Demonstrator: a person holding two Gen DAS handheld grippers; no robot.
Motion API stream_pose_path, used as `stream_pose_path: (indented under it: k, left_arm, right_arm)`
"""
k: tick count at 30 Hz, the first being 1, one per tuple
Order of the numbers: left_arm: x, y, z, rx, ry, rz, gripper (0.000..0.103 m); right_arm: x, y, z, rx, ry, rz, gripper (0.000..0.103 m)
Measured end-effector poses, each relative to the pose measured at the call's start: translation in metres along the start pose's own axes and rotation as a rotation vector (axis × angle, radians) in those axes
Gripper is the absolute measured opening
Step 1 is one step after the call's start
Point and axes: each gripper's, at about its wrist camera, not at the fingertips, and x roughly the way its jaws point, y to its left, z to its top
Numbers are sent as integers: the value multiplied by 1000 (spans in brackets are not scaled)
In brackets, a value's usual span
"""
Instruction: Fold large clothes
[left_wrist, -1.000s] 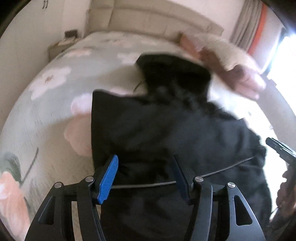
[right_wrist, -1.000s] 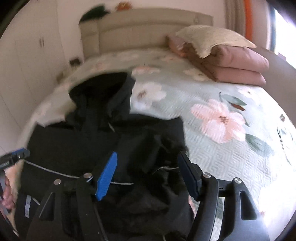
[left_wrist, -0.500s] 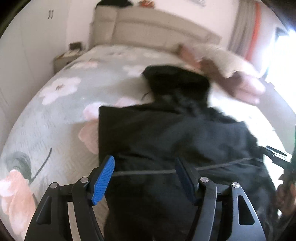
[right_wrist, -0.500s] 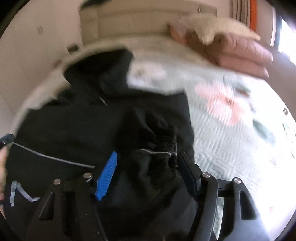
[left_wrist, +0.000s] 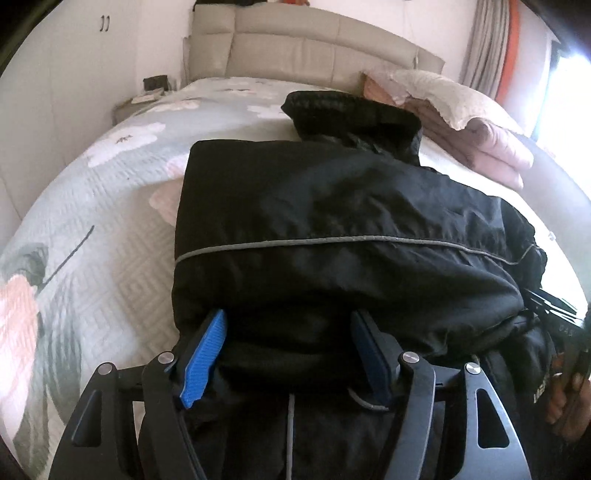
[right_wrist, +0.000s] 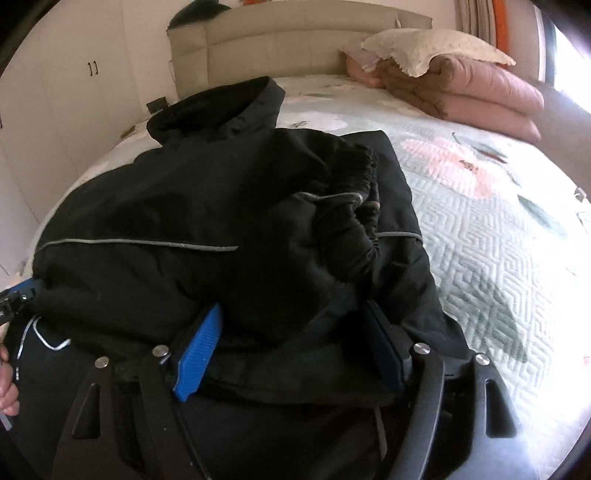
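Floral-quilted bed (left_wrist: 110, 229) — black jacket (left_wrist: 332, 221), folded pink blankets (right_wrist: 480, 99) on top

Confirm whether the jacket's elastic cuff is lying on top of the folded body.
Yes, the gathered elastic cuff rests atop the black jacket.

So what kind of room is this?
A bedroom, almost certainly: a bed with a floral quilt, a padded headboard, and folded pink bedding under a pillow.

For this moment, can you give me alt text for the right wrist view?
A black jacket lies partly folded on a floral bedspread, the right gripper low over its near edge with jaws open. A gathered cuff lies on top; folded pink bedding sits near the headboard.
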Motion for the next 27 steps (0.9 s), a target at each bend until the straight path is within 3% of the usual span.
stream_pose_path:
  k: [10,17,21,27]
  left_arm:
    - [1,-1,1,26,9,24,72]
    - [-18,-2,-12,24,-66,29,73]
    - [-24,6,-12,-6,-85,-10,73]
    - [-21,5,0,-10,-15,-11,73]
  right_arm:
    - [8,13,0,-39,6,-75,79]
    - [-4,5,-6,-10,-31,-26,80]
    - [-5,4,-5,-6,-36,-19,81]
    - [-1,9,-3,-42,-25,-68,83]
